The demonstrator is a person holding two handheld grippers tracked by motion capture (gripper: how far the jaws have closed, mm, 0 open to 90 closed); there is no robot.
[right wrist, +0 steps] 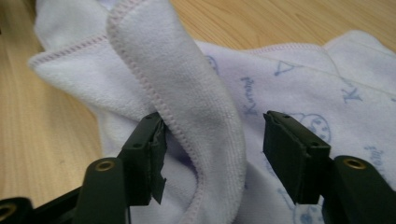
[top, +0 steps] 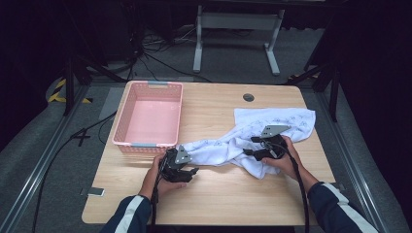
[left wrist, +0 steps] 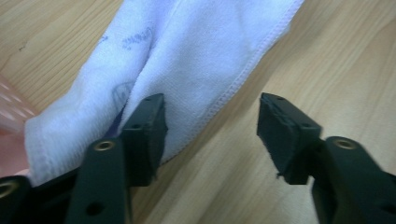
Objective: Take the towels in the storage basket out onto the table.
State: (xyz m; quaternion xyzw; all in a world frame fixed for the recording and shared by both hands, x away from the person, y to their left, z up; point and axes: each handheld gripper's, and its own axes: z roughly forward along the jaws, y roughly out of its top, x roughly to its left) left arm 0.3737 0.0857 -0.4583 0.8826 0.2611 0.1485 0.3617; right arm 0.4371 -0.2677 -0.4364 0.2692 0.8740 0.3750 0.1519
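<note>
High view: pink basket point(top: 130, 127) beside left claw point(top: 187, 171), touching towel point(top: 252, 133).

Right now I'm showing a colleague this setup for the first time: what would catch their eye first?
Probably the white towel with blue print, crumpled across the right half of the wooden table, with a twisted tail running left. The left gripper sits open at that tail's end, and the right gripper is open around a raised fold. Next would be the pink basket at the table's left rear.
</note>
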